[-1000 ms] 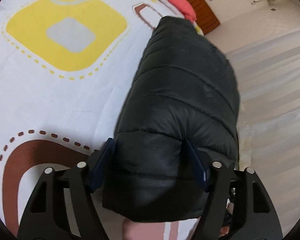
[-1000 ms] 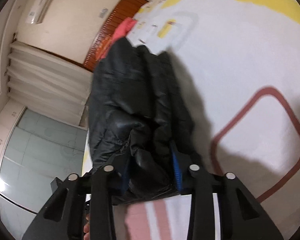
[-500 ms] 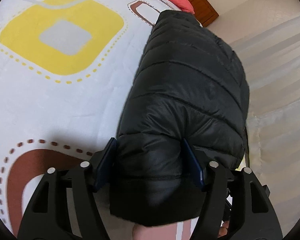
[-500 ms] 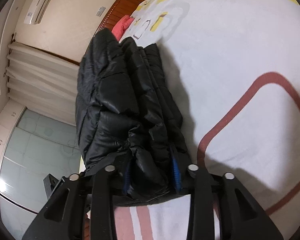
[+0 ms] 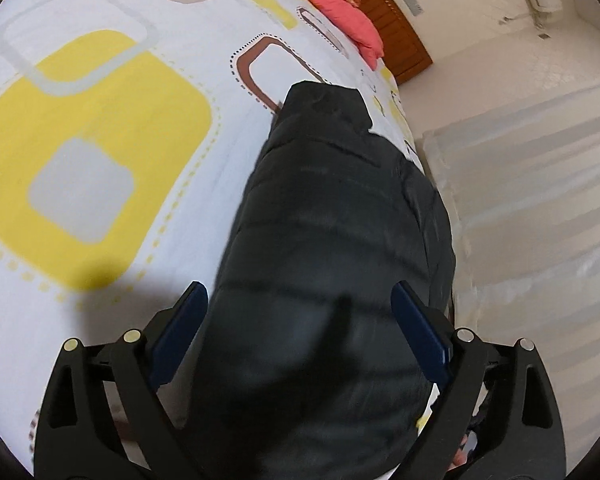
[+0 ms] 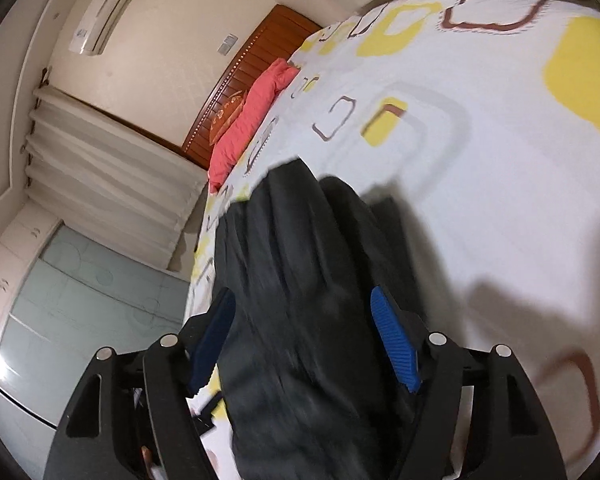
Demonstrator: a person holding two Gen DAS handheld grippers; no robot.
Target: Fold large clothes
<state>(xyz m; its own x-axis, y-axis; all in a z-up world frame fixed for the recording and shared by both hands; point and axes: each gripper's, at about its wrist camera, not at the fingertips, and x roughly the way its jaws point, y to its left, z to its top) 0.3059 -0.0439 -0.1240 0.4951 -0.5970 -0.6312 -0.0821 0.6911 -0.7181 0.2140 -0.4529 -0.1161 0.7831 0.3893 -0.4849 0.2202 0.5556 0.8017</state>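
Note:
A black quilted puffer jacket (image 5: 332,232) lies folded in a long bundle on the patterned bedsheet (image 5: 100,128), near the bed's edge. My left gripper (image 5: 300,304) is open, its blue pads (image 5: 180,328) standing wide on either side of the jacket's near end. The jacket also shows in the right wrist view (image 6: 300,300), blurred. My right gripper (image 6: 304,320) is open too, its blue pads (image 6: 392,344) apart on both sides of the bundle.
A pink pillow (image 5: 332,8) and a wooden headboard (image 5: 384,24) are at the far end of the bed. White curtains (image 5: 540,200) hang beside the bed. A glass-fronted wardrobe (image 6: 60,300) and an air conditioner (image 6: 104,8) show in the right wrist view.
Both grippers have opened and let go of the jacket. Both have lifted and pulled back, so more of the bed shows.

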